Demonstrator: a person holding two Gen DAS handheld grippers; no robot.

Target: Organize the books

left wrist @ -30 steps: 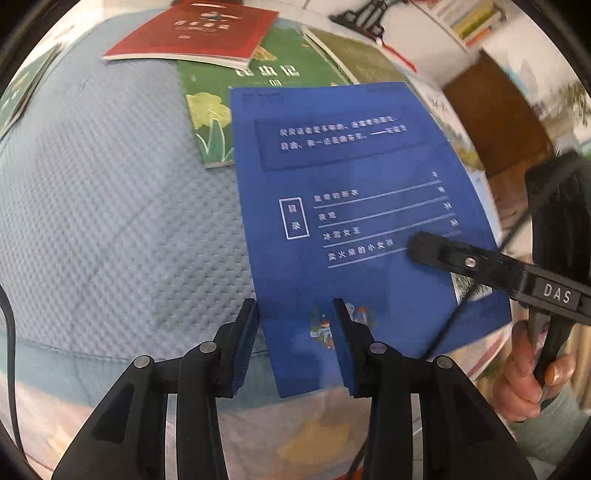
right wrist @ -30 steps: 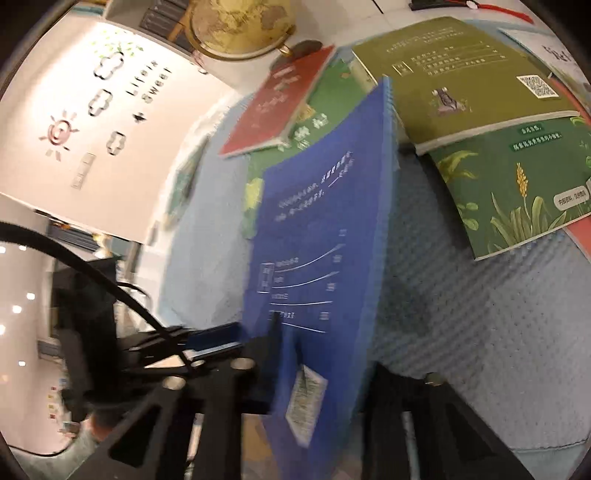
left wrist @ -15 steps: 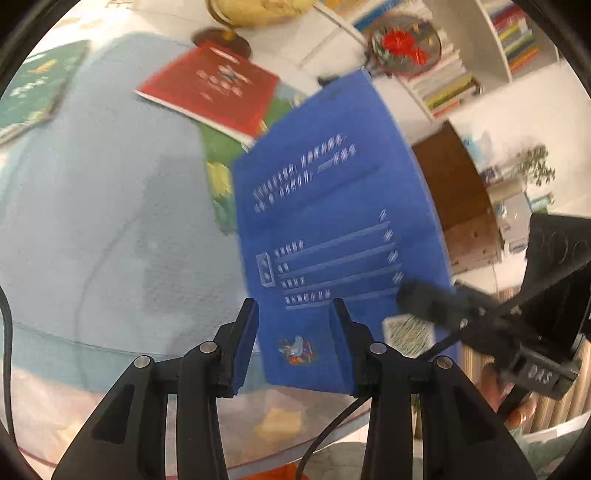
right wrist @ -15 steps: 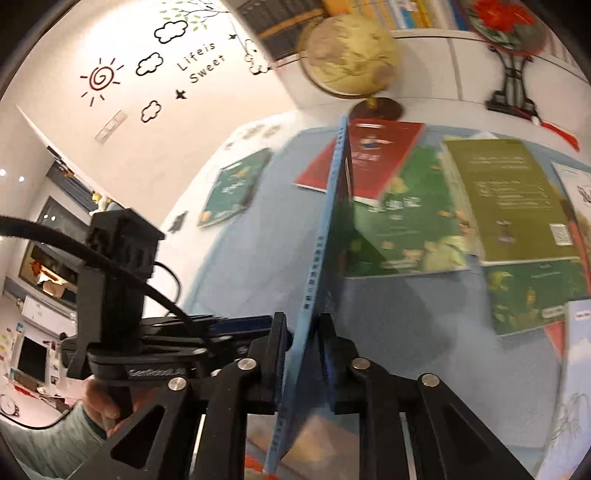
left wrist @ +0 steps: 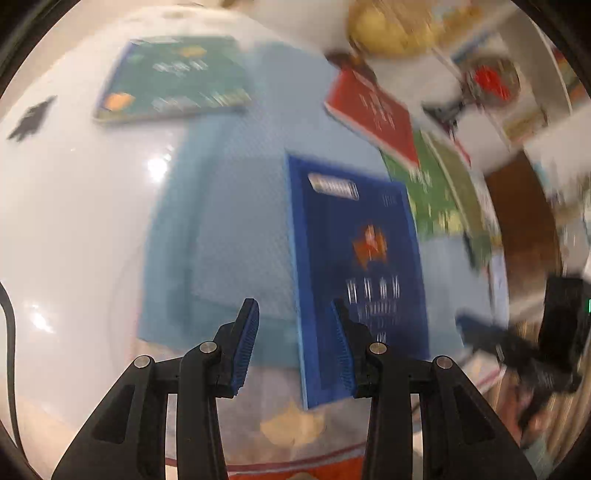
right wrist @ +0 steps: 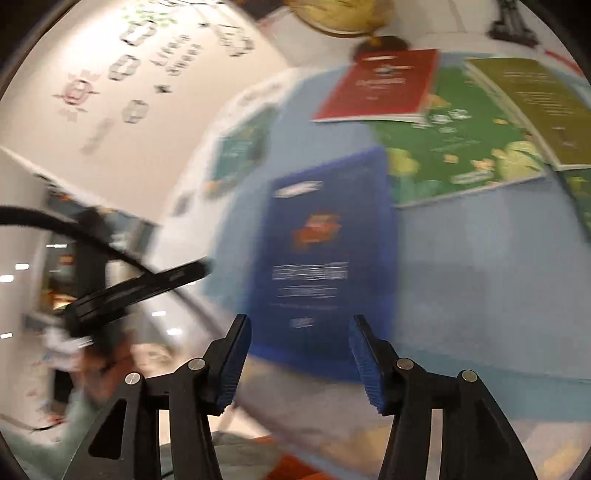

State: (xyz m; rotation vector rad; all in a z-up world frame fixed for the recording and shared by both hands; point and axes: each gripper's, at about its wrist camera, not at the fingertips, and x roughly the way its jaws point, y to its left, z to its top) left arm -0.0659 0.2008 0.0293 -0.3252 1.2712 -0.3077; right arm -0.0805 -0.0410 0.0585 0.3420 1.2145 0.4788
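Note:
A blue book (left wrist: 354,266) lies front cover up on the light blue mat (left wrist: 229,221); both views are blurred. My left gripper (left wrist: 295,339) hovers open over the book's near left corner, pads clear of it. The right gripper (right wrist: 301,358) hangs above the near edge of the same blue book (right wrist: 325,251), its jaws opening and nothing pressed between them. Each gripper shows in the other's view: the right gripper (left wrist: 517,354) at the right edge, the left gripper (right wrist: 140,291) at the left with a hand behind it.
On the mat's far side lie a red book (left wrist: 373,118), a green book (right wrist: 461,147) and an olive book (right wrist: 535,110), overlapping. A teal book (left wrist: 173,77) rests at the far left, and a globe (left wrist: 391,29) stands behind. The white table (left wrist: 74,221) surrounds the mat.
The blue book went from back cover up, through standing on edge in the right gripper, to front cover up on the mat. The right gripper let go and opened. Both views swung left.

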